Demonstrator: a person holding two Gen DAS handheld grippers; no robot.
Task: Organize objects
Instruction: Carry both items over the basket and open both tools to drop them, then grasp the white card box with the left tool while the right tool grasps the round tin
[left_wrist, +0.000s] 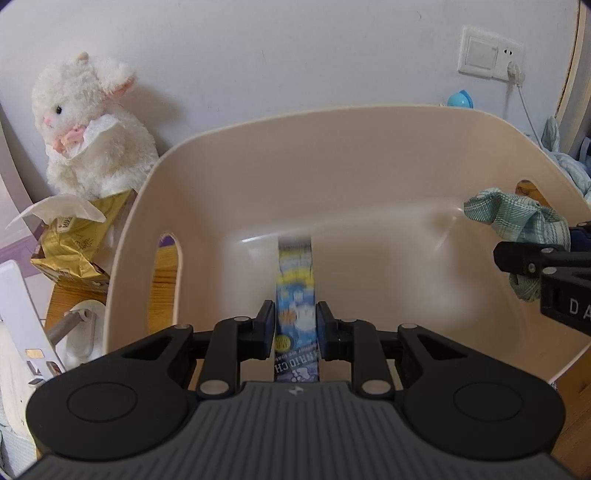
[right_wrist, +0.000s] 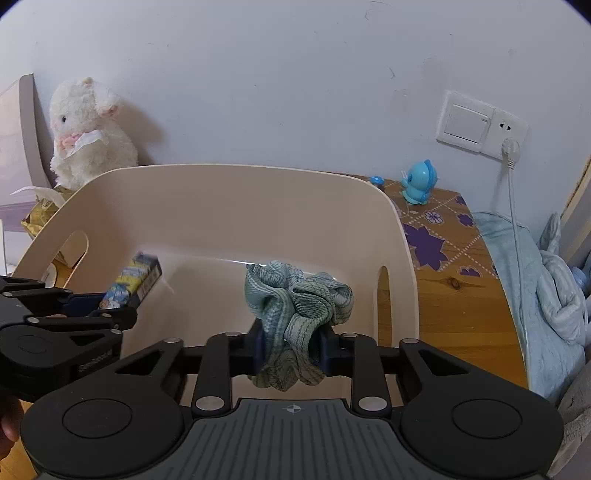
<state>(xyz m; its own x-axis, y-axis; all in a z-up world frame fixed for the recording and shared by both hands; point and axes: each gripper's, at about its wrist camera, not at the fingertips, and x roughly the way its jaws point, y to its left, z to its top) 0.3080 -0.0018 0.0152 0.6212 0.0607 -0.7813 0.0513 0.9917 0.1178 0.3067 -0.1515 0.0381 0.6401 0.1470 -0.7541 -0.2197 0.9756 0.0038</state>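
Note:
A beige plastic bin (left_wrist: 369, 155) stands on the wooden table, also in the right wrist view (right_wrist: 221, 206). My left gripper (left_wrist: 295, 325) is shut on a blue and yellow snack box (left_wrist: 295, 295) and holds it over the bin's inside; the box also shows in the right wrist view (right_wrist: 135, 280). My right gripper (right_wrist: 291, 347) is shut on a green plaid scrunchie (right_wrist: 299, 302) above the bin's near rim; the scrunchie shows at the right in the left wrist view (left_wrist: 517, 221).
A white plush lamb (left_wrist: 88, 125) sits against the wall left of the bin, above a gold tissue pack (left_wrist: 70, 243). A blue toy (right_wrist: 419, 182) stands on the table at the right, below a wall socket (right_wrist: 480, 125). Grey-blue bedding (right_wrist: 543, 295) lies at the right.

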